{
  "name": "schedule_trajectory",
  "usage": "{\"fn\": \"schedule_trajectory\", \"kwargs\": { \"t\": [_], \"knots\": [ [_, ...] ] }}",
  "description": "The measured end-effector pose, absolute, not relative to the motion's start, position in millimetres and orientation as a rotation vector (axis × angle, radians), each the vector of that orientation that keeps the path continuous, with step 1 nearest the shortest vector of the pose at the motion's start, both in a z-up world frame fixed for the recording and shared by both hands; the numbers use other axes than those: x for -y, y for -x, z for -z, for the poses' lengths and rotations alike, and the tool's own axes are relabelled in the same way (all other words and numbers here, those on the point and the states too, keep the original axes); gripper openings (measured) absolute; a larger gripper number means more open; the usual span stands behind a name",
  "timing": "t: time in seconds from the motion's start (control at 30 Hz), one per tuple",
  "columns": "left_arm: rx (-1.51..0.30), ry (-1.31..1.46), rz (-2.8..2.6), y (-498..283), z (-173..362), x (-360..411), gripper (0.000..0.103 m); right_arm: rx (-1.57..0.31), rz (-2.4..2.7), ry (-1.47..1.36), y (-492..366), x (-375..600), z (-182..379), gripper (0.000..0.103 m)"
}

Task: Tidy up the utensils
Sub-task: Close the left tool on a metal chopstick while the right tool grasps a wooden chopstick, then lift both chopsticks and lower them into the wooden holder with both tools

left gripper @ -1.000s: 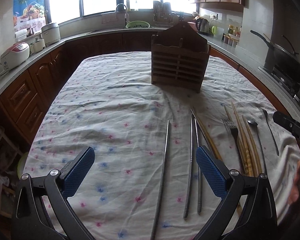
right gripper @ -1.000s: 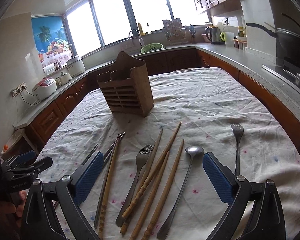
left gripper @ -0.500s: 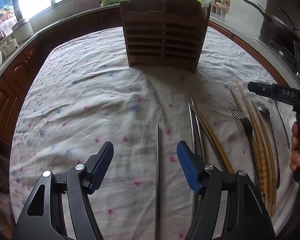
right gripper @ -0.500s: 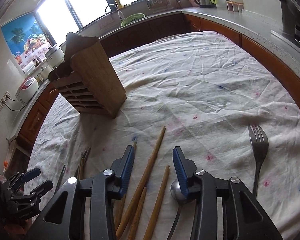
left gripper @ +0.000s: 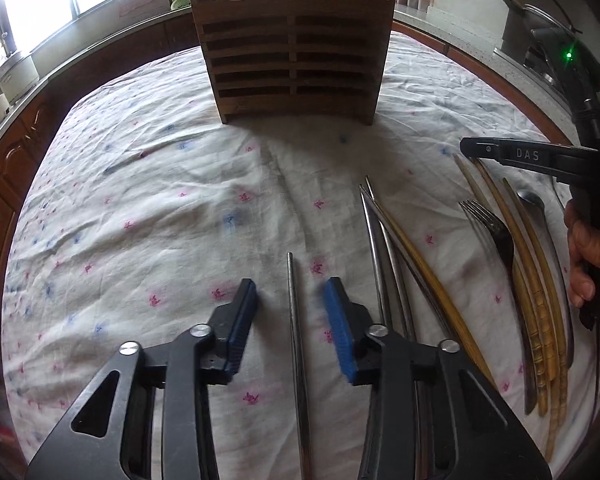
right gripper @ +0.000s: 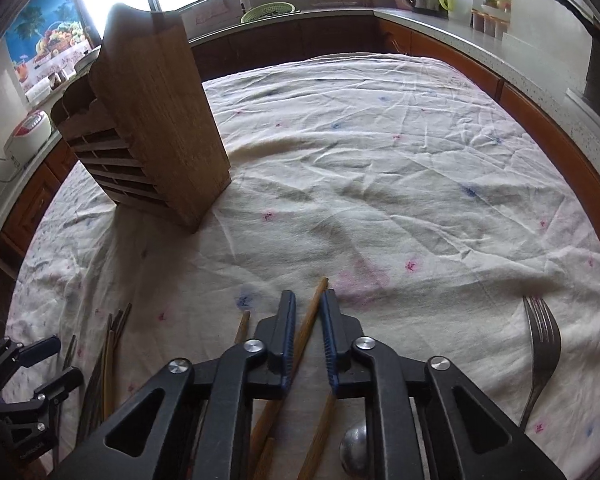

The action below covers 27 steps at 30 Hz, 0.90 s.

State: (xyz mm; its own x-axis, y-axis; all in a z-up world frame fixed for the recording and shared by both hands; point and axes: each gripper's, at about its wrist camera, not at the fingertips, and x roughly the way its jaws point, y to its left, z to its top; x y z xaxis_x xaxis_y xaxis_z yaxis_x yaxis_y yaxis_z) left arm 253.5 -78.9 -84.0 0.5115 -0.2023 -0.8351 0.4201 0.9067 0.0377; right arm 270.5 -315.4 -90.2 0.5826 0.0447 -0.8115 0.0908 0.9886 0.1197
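While both tools sit low over the cloth-covered bench (left gripper: 148,184), the scene reads so:

Left gripper (left gripper: 291,300): jaws have just been closing and stand partly spread on either side of a single steel chopstick (left gripper: 296,320); the blue pads do not touch it.

Steel chopstick: lies flat on the cloth, running from 6 o'clock up toward 12 in the left wrist view.

Right gripper (right gripper: 308,320): jaws have just been closing and now pinch a wooden chopstick (right gripper: 314,308) near its upper end; its tip pokes out past the pads toward 12 o'clock.

Other utensils: two more steel chopsticks (left gripper: 376,240) and a yellow one at 3 o'clock of the left gripper; farther right a fork (left gripper: 496,232), wooden chopsticks and a spoon (left gripper: 534,202). A second fork (right gripper: 542,344) lies alone at 3 o'clock in the right wrist view.

Wooden utensil holder (left gripper: 292,44): upright on the bench at 12 o'clock, well apart from both grippers.

Hand (left gripper: 592,256): grips the right tool's handle at 3 o'clock.
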Motion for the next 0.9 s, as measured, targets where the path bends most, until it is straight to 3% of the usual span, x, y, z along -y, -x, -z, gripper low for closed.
{"fn": "schedule_trajectory", "kwargs": {
  "t": [0.03,0.07,0.3,0.9],
  "knots": [
    [-0.966,-0.248,0.379,-254.3,83.4,78.9,0.008,-0.946,0.019,-0.158,-270.7,314.8,90.4,0.007],
    [-0.970,-0.242,0.380,-256.0,82.8,77.5,0.005,-0.944,0.009,-0.174,-270.9,315.5,90.4,0.007],
    [-0.955,-0.171,0.403,-249.7,71.0,58.3,0.004,-0.890,-0.082,-0.329,-258.5,321.0,70.6,0.005],
    [-0.758,0.017,0.413,-213.8,-24.0,10.7,0.004,-0.693,-0.209,-0.319,-209.0,292.3,-22.6,0.004]
  ]
}}
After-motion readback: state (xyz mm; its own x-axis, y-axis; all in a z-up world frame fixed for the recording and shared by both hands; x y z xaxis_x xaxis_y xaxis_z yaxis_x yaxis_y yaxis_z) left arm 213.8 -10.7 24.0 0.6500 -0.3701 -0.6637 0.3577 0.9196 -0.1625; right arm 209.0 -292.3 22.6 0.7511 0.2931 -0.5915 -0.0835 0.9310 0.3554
